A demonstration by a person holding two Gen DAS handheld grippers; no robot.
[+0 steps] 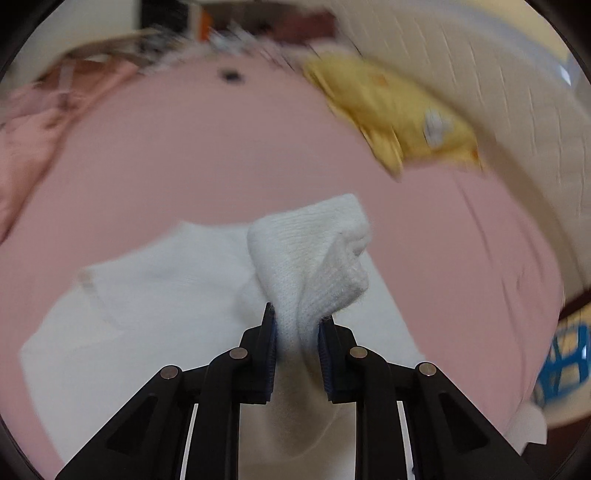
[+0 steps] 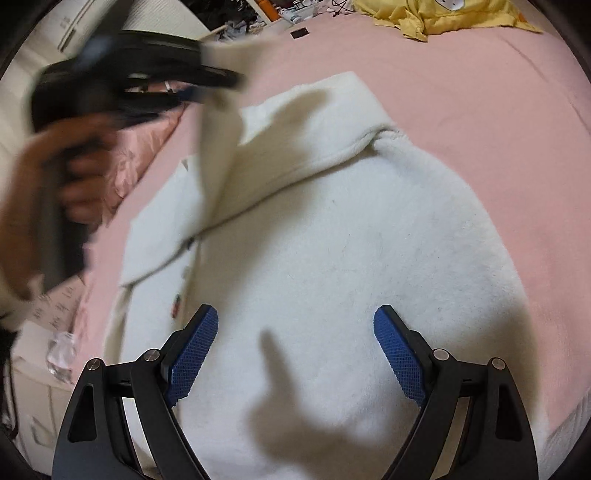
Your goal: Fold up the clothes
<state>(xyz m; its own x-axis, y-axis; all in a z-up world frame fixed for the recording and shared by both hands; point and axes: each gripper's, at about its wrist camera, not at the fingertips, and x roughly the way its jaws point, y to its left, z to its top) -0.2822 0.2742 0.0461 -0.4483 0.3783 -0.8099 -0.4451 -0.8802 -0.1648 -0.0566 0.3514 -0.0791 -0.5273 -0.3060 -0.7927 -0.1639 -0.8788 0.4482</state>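
Note:
A white fleece garment point(image 2: 332, 240) lies spread on the pink bed sheet point(image 2: 461, 92). My left gripper point(image 1: 297, 317) is shut on a bunched white sleeve point(image 1: 314, 251) of it and holds it lifted above the rest of the garment point(image 1: 147, 295). In the right wrist view the left gripper point(image 2: 218, 79), held by a hand, pulls that sleeve point(image 2: 221, 147) up at the upper left. My right gripper point(image 2: 295, 317) is open and empty, hovering over the garment's body.
A yellow garment point(image 1: 395, 107) point(image 2: 443, 16) lies at the far side of the bed. A pink satin pillow point(image 2: 136, 158) lies at the left. A white headboard or wall point(image 1: 480, 74) borders the bed. Clutter lies beyond the far edge.

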